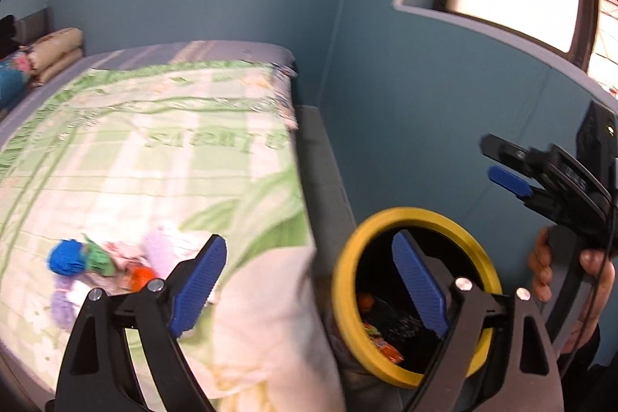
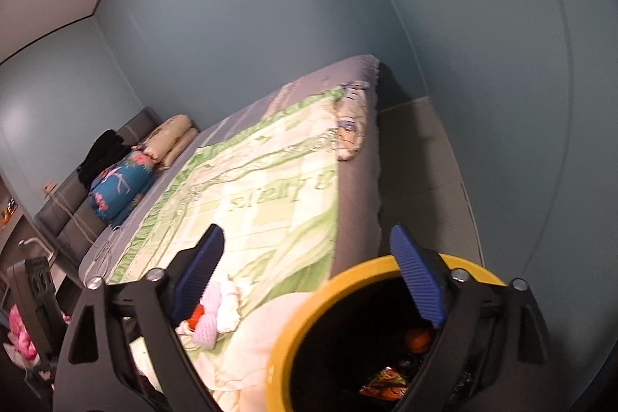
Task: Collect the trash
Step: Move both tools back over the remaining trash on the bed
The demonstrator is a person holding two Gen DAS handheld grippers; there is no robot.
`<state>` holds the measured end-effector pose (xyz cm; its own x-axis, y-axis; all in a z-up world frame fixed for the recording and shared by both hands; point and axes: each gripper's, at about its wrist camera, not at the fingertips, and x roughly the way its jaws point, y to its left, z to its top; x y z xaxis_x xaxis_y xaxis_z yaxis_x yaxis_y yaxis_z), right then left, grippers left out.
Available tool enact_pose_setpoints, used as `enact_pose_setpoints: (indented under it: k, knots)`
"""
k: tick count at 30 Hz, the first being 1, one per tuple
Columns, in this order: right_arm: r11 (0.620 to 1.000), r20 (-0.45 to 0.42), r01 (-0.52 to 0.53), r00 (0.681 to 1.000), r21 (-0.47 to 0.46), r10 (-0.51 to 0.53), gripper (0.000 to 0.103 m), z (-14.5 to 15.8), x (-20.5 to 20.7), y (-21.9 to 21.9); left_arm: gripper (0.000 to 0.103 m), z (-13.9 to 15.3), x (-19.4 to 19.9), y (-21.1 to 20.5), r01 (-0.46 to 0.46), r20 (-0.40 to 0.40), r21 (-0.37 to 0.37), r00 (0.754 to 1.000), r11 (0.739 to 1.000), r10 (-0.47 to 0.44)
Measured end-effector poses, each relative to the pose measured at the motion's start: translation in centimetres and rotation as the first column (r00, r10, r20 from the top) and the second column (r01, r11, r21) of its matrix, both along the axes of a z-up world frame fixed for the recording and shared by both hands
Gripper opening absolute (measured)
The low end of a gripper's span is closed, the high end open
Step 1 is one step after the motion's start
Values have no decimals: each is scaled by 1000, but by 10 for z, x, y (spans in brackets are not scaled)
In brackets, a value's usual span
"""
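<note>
- Bin [image 1: 415, 296] with yellow rim stands on the floor just beside the bed's [image 1: 154, 149] foot corner; we see wrappers [image 2: 384, 387] and an orange scrap inside.
- Left gripper [image 1: 309, 292]: fingers spread wide, nothing between them.
- Right gripper [image 2: 307, 282]: fingers likewise released and empty, one blue pad [image 2: 417, 280] above the bin mouth.
- Trash pile [image 1: 104, 265] (blue, green, orange, lilac bits; blurred) lies on the green blanket [image 2: 262, 188] near the bed's foot edge.
- Pillows [image 2: 146, 157] sit at the head end.
</note>
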<state>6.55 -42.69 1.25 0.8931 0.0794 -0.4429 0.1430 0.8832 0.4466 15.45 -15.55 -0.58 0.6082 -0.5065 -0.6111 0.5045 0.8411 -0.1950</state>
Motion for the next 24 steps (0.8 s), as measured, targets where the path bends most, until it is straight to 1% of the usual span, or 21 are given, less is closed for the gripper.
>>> enact_pose_setpoints:
  k: [3, 6, 13, 19, 24]
  knots:
    - [999, 22, -51, 998, 1, 51, 92, 6, 6, 15, 88, 7, 5, 24, -59, 17, -10, 998, 998, 59]
    - [995, 31, -98, 995, -4, 98, 93, 13, 16, 32, 88, 10, 11, 51, -121, 22, -14, 992, 992, 122]
    - [977, 34, -201, 978, -73, 204, 95, 24, 38, 83, 88, 11, 24, 110, -252, 16, -14, 968, 968, 252]
    - [952, -23, -284, 959, -118, 283, 95, 18, 61, 121, 88, 2, 37, 154, -347, 5, 1, 938, 938, 347]
    - [925, -66, -352, 936, -141, 346, 95, 3, 79, 154, 88, -12, 51, 187, -411, -18, 7, 911, 911, 411]
